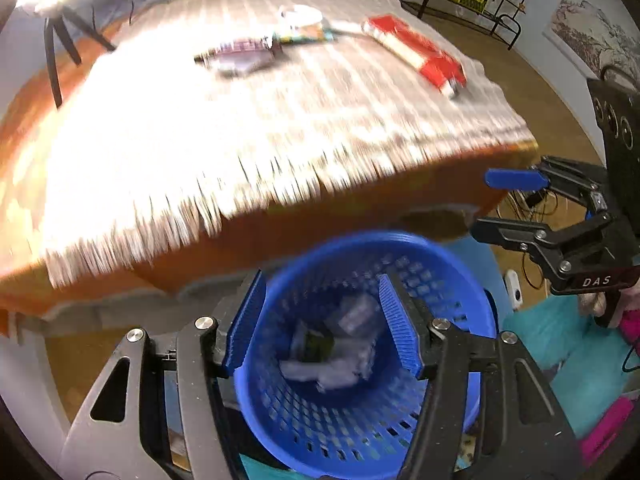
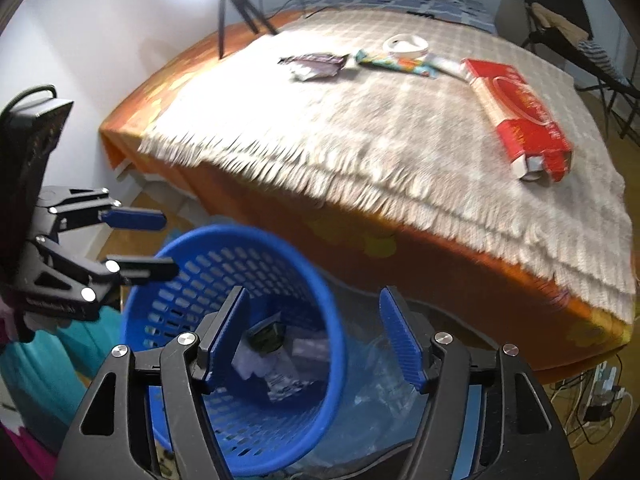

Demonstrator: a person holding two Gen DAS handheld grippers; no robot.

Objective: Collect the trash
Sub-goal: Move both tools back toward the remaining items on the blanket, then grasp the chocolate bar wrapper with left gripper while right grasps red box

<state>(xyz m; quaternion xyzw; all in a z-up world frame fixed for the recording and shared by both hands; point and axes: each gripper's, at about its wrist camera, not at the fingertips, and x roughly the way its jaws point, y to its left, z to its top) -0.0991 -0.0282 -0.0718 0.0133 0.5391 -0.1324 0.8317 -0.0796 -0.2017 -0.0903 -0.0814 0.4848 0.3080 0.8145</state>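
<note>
**Both claws empty over the basket, remaining trash up on the bed**

Left gripper and right gripper hang released above the blue basket. Purple wrapper lies left; the red carton, lengthwise toward the bed's edge, sits nearer the right.

A blue perforated basket is standing on the floor by the bed's near edge, holding crumpled wrappers. A red carton, a purple wrapper, a colourful wrapper and a white cup are lying on the bed.
</note>
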